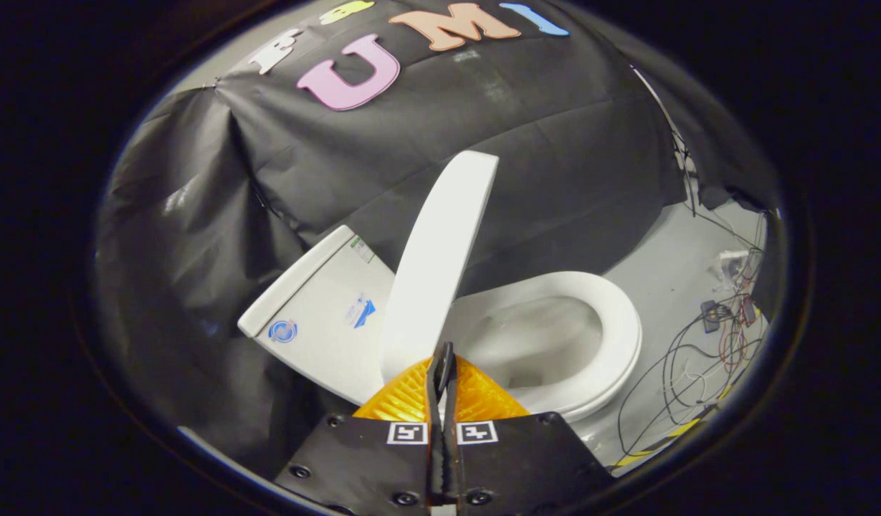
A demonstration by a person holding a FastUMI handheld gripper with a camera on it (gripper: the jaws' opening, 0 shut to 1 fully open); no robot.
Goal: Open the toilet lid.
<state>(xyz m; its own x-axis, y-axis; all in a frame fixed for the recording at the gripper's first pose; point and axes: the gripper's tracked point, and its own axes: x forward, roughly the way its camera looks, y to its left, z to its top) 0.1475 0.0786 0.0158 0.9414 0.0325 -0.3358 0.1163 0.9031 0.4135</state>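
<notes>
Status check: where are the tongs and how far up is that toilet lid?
Tongs shut, nothing gripped, tips against lower edge of toilet lid. Lid raised, near upright, clear of seat; tank behind it. Nothing blocking; cables on floor beyond.

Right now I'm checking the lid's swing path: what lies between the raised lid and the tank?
Nothing in the gripper view: the lid stands tilted up, the tank beside it. The gripper, jaws closed, sits at its lower edge.

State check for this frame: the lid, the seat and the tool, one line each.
toilet lid: raised, standing about on edge, not yet back against the tank
seat: down on the bowl
tool: fingers together, at the lid's near edge; grip on it unclear
</notes>
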